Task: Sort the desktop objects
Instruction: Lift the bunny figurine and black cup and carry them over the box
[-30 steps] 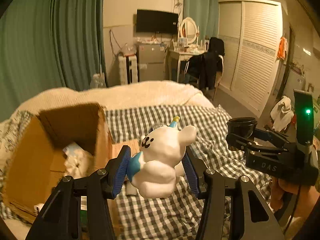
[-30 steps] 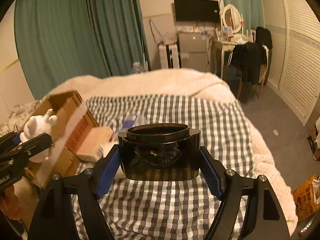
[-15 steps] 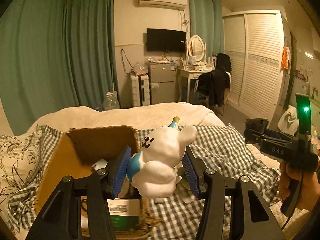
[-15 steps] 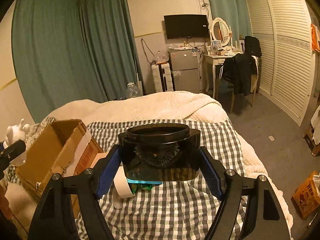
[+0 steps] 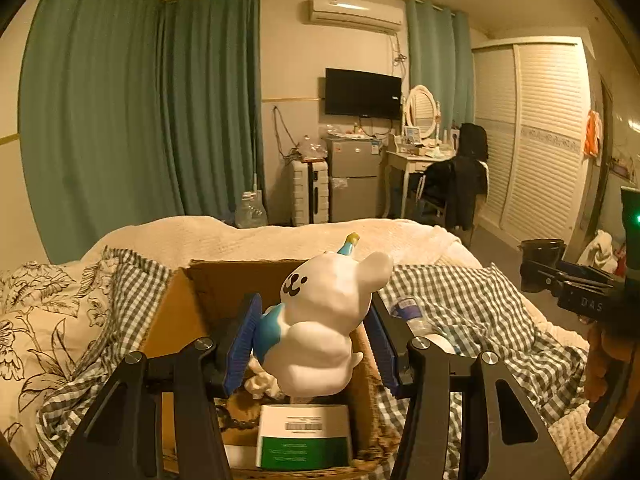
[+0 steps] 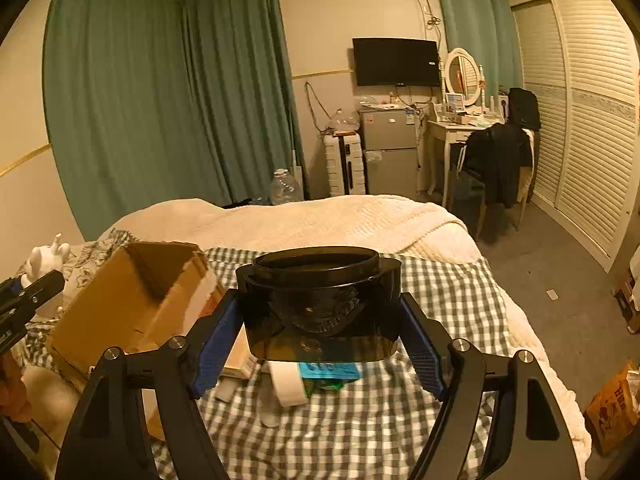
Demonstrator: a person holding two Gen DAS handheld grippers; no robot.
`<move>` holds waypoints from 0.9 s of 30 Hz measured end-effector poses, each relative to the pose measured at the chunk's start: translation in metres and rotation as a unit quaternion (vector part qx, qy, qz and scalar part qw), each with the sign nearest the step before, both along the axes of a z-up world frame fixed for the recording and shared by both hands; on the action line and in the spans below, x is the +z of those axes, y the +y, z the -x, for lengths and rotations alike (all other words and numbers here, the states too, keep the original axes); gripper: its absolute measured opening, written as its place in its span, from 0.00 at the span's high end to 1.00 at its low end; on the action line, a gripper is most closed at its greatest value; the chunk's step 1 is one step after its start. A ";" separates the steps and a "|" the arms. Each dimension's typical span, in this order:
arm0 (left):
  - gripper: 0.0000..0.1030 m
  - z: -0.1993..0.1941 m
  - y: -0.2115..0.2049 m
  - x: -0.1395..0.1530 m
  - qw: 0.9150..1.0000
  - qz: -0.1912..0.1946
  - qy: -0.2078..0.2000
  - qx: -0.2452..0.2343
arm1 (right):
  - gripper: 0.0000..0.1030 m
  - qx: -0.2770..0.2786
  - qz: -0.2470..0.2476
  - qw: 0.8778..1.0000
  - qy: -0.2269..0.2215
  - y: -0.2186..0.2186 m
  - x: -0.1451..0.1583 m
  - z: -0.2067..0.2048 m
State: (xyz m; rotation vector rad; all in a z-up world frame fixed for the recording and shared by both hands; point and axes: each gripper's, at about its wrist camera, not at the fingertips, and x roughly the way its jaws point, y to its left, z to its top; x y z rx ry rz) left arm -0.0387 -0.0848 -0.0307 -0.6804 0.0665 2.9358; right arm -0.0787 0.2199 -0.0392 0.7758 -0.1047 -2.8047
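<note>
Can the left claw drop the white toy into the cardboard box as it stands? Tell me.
Probably yes. The left claw holds the white toy over the cardboard box, whose top is open, with nothing between them.

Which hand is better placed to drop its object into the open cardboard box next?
Left, probably. The left gripper holds the white bear figurine directly above the brown cardboard box. The right gripper, gripping the black plastic container, is over checked cloth beside it.

White toy (image 5: 320, 328) with blue patch, black container (image 6: 320, 304), brown cardboard box (image 5: 216, 292), grey-and-white checked sheet (image 6: 448, 296).
</note>
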 end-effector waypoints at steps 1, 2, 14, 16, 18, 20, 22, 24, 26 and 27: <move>0.48 0.000 -0.004 0.000 1.000 0.000 0.001 0.004 | 0.26 0.000 0.001 1.000 -0.003 -0.004 0.001 0.001; 0.48 0.001 -0.008 0.000 1.000 0.000 0.002 0.007 | 0.26 0.000 0.004 1.000 -0.004 -0.006 0.003 0.002; 0.48 0.011 -0.031 -0.005 1.000 -0.012 -0.004 0.021 | 0.26 0.019 0.012 1.000 -0.006 -0.040 0.011 0.007; 0.48 0.012 -0.035 -0.005 1.000 -0.015 -0.005 0.023 | 0.26 0.019 0.012 1.000 -0.004 -0.044 0.013 0.008; 0.48 0.013 -0.038 -0.005 1.000 -0.016 -0.003 0.026 | 0.26 0.021 0.012 1.000 -0.002 -0.048 0.015 0.008; 0.48 0.013 -0.040 -0.005 0.999 -0.015 -0.001 0.029 | 0.26 0.024 0.009 1.000 0.001 -0.053 0.018 0.006; 0.48 0.013 -0.042 -0.005 0.999 -0.016 -0.002 0.031 | 0.26 0.026 0.003 1.000 0.006 -0.060 0.022 0.006; 0.48 0.015 -0.044 -0.005 0.999 -0.019 -0.003 0.031 | 0.26 0.032 -0.005 0.999 0.011 -0.068 0.027 0.005; 0.48 0.016 -0.047 -0.006 0.999 -0.022 -0.005 0.032 | 0.26 0.038 -0.011 0.999 0.016 -0.077 0.031 0.004; 0.48 0.017 -0.048 -0.006 0.999 -0.022 -0.005 0.033 | 0.26 0.042 -0.012 0.999 0.017 -0.081 0.032 0.004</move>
